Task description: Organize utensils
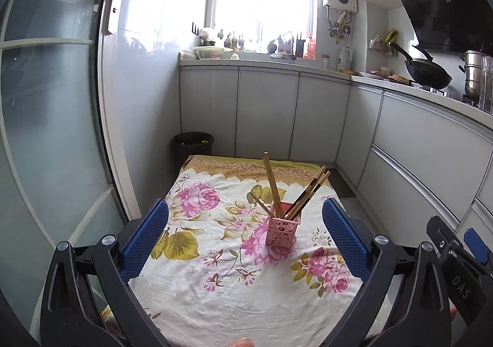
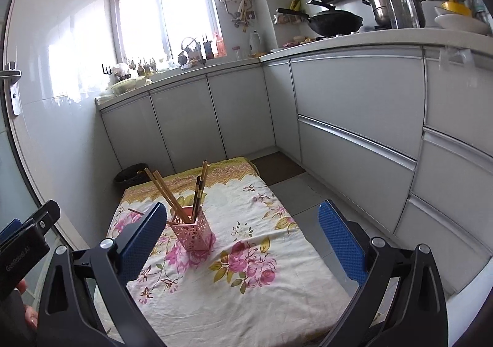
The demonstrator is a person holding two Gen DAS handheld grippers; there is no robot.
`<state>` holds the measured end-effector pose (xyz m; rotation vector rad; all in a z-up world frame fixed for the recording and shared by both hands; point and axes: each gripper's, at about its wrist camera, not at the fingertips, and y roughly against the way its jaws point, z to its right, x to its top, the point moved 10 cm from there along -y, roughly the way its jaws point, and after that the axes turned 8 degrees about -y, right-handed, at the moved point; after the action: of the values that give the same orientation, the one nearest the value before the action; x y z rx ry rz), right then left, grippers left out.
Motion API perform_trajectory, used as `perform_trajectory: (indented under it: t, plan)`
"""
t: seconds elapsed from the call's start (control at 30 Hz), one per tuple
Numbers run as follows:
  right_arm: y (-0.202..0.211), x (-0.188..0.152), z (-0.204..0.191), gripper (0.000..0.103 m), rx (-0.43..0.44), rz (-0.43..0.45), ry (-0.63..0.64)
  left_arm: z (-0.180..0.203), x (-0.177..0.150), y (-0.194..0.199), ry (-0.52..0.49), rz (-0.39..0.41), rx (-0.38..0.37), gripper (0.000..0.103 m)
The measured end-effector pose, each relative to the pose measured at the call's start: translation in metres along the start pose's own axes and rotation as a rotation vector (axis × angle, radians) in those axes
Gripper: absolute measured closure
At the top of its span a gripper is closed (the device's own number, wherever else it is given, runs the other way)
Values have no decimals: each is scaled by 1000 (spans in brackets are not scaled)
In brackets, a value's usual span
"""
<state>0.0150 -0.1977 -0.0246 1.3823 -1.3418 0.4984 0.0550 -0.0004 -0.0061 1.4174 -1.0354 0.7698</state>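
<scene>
A pink perforated holder [image 1: 282, 226] stands upright on the floral cloth [image 1: 215, 285], with several wooden chopsticks [image 1: 272, 189] leaning out of it. My left gripper [image 1: 245, 223] is open and empty, held back from the holder, which lies between its blue fingers. In the right wrist view the holder [image 2: 192, 233] and chopsticks [image 2: 168, 197] sit just right of the left finger. One chopstick [image 2: 134, 210] lies on the cloth behind that finger. My right gripper [image 2: 242, 225] is open and empty.
Grey kitchen cabinets [image 1: 265, 112] run along the back and right. A black bin [image 1: 192, 145] stands beyond the cloth's far left corner. A glass door [image 1: 46, 131] is on the left. A wok [image 2: 336, 22] and pots sit on the counter.
</scene>
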Motion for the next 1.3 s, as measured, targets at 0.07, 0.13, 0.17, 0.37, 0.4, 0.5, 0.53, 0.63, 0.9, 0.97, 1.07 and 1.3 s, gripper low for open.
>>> perform_trajectory:
  t: [0.07,0.13,0.17,0.37,0.4,0.5,0.53,0.63,0.9,0.97,1.07,1.3]
  plan:
    - [-4,-3,-2,7,6,-19,4,4,-1,-1,-15,-1,-1,7]
    - [-8,-6,-1,7,9,-31,0,8,-1,-1,-27,3,3,7]
    - [-9,-7,1,7,10,-37,-10,10,-2,-1,-35,3,7,7]
    - [-20,-11,7,7,23,-75,-52,9,-2,-4,-64,5,48,7]
    - [-21,-12,6,7,26,-78,-51,8,-1,-4,-61,11,52,7]
    - [-22,-15,3,7,32,-83,-44,7,0,-4,-47,14,37,7]
    - [-21,-15,3,7,34,-82,-43,7,1,-5,-49,11,34,7]
    - [-19,-14,1,7,42,-80,-44,7,0,-5,-51,8,35,7]
    - [-15,-13,-3,7,59,-85,-38,9,2,-3,-48,11,15,7]
    - [-14,-13,-4,7,64,-89,-41,10,2,-3,-43,7,0,7]
    - [-14,-12,-3,7,67,-89,-46,11,1,-5,-37,-1,-17,7]
    - [-13,-14,-4,7,70,-95,-42,10,-1,-8,-38,-10,-17,7]
